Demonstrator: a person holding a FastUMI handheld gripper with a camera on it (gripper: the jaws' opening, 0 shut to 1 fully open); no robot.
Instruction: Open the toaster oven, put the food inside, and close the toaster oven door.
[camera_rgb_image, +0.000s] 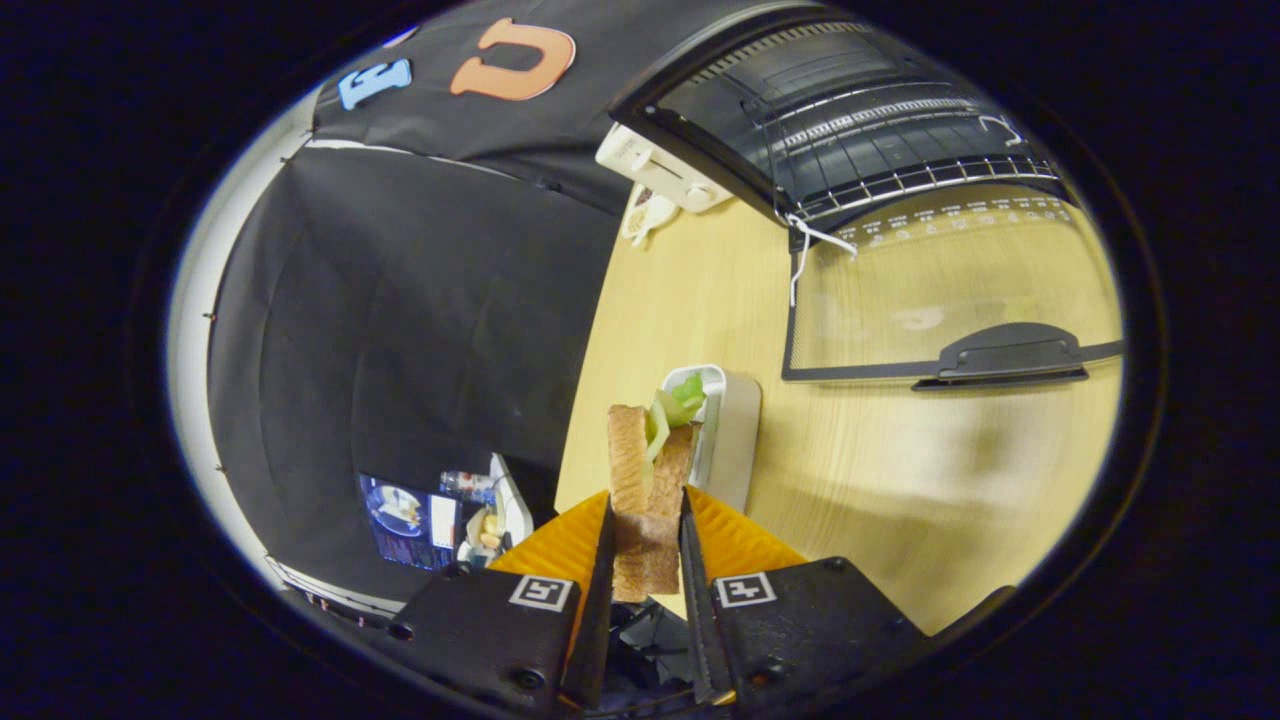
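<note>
Wooden table (900, 480), fingers (645, 545) seemingly clamping sandwich (645, 470).

The gripper (648, 540) is tipped over sideways, so the whole scene ahead sits rotated. Its two fingers (604, 570) run close and near parallel, pinching a sandwich (645, 480) from both sides, with bread pressed against each inner face and the sandwich's far end poking out beyond the tips.

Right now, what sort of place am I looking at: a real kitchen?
Probably not: it looks like a staged recording booth. Black cloth walls surround a wooden table with an open toaster oven on it, and a hand-held gripper is shut on a sandwich.
</note>
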